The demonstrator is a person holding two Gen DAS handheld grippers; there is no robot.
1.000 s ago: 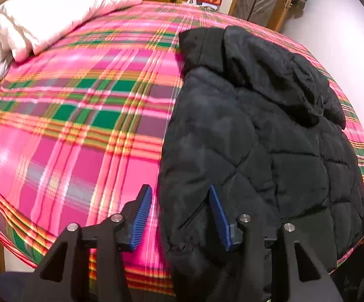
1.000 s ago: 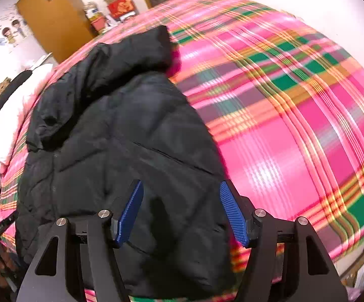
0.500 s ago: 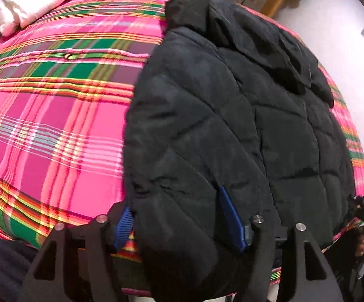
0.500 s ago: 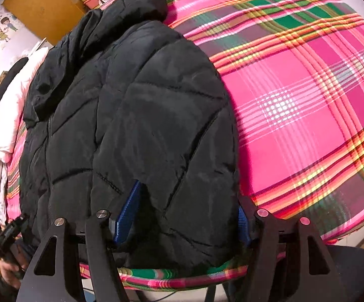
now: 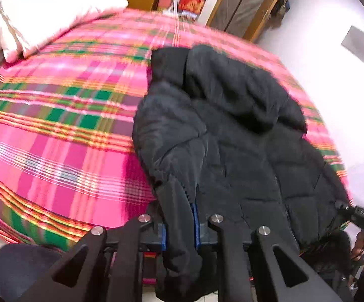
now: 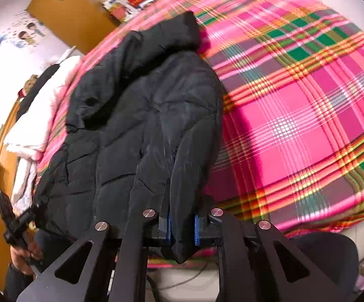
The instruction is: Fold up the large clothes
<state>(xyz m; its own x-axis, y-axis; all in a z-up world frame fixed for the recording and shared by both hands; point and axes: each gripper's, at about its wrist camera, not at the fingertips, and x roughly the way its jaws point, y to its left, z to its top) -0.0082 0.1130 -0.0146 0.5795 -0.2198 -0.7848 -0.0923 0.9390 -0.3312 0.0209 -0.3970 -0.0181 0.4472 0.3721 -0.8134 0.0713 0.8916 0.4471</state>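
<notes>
A black quilted hooded jacket [image 5: 232, 138] lies lengthwise on a bed, hood at the far end. In the left wrist view my left gripper [image 5: 179, 226] is closing on the jacket's near left hem corner, and the blue pads pinch a fold of fabric lifted off the bed. In the right wrist view the same jacket [image 6: 144, 105] shows, and my right gripper [image 6: 182, 229] is closing on its near right hem corner, with fabric squeezed between the pads. Both corners hang raised above the bed's near edge.
A pink, green and yellow plaid bedspread [image 5: 56, 138] covers the bed [image 6: 295, 125]. A white duvet [image 5: 43, 22] is piled at the far left. Boxes and a wooden door [image 6: 63, 17] stand beyond the bed. A hand with the other gripper [image 6: 10, 219] shows at the left edge.
Both grippers went from open around the hem to pinched shut on it. Both have risen, lifting the hem corners off the bed.
</notes>
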